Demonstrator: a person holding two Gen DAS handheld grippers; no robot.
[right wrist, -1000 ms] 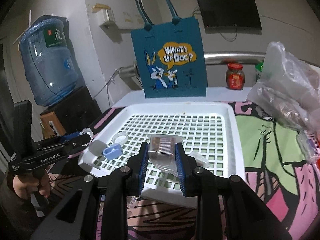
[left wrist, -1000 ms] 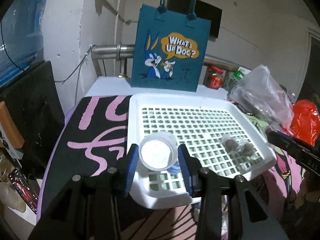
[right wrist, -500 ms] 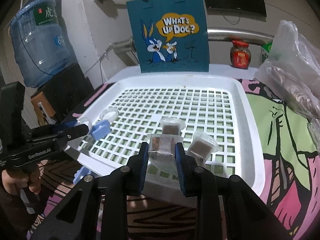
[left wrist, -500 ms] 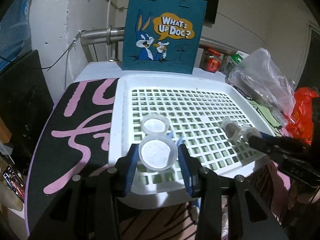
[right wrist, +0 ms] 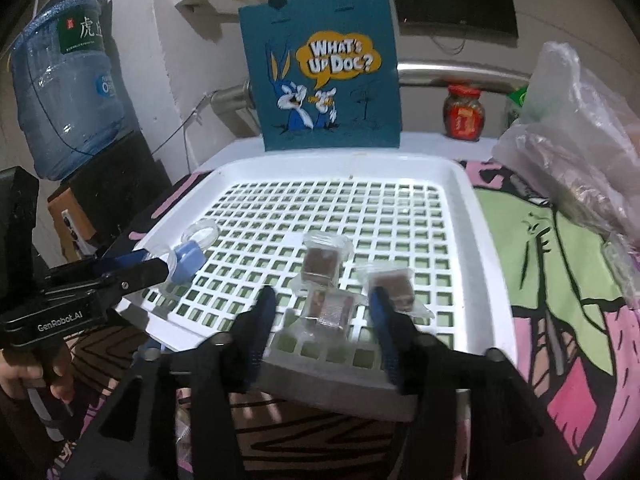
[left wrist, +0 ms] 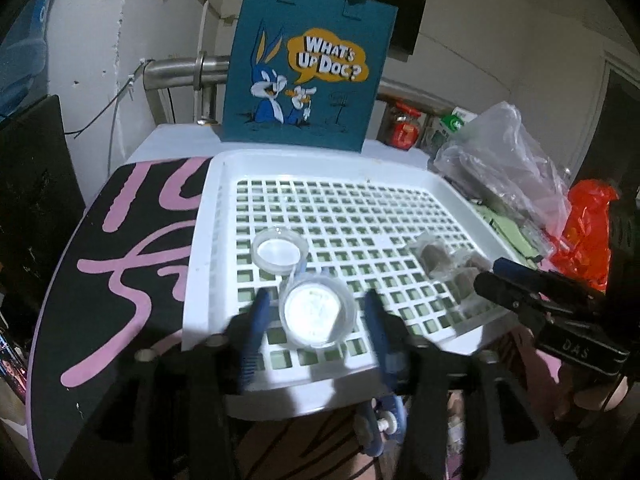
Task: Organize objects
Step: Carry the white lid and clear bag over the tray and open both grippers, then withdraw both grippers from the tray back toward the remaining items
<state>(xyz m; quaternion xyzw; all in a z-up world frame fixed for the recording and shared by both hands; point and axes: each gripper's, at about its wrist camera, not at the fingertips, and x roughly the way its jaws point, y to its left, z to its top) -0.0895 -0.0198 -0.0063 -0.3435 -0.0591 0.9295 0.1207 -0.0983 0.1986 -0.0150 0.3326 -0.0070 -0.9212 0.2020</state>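
A white grid tray (left wrist: 199,256) lies on the patterned table. A round clear container with a white lid (left wrist: 318,312) rests on the tray between the fingers of my left gripper (left wrist: 317,304). Its jaws are opening, with gaps on both sides. A smaller round container (left wrist: 276,250) sits just behind. In the right wrist view, a clear-wrapped brown packet (right wrist: 330,308) lies on the tray (right wrist: 486,264) between the opening jaws of my right gripper (right wrist: 322,300), untouched by the pads. Two more packets (right wrist: 322,260) (right wrist: 394,286) lie close by.
A blue cartoon tote bag (right wrist: 320,68) stands behind the tray. A clear plastic bag (right wrist: 576,140) and a red jar (right wrist: 463,112) are at the right, an orange-red bag (left wrist: 586,232) too. A water bottle (right wrist: 64,80) stands at the left. A hand (right wrist: 24,372) holds the left gripper.
Both grippers came down to the tray and spread their jaws. The round container and the wrapped packet have been let go and now rest on the grid.
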